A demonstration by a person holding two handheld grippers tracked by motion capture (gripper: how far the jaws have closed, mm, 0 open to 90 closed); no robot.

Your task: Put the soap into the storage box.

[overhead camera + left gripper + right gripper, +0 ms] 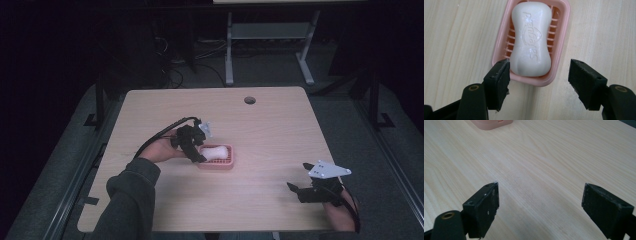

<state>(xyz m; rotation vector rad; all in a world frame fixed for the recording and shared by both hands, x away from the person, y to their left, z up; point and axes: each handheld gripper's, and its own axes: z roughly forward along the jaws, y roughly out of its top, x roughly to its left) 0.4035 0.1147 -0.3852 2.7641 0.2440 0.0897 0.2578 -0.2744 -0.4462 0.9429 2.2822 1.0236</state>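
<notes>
A white bar of soap (216,150) (531,40) lies in a pink slotted soap dish (220,164) (562,32) near the middle of the wooden table (270,130). My left gripper (198,157) (540,83) hovers over the dish's left end, open, its pads on either side of the dish's near end and not pressing on the soap. My right gripper (296,190) (540,202) rests low near the table's front right corner, open, with bare wood between its pads. A corner of the dish (491,123) shows at the top of the right gripper view.
A round cable hole (249,100) sits near the table's far edge. A grey desk frame (270,31) stands on the dark floor beyond the table. The person's left sleeve (130,200) crosses the front left of the table.
</notes>
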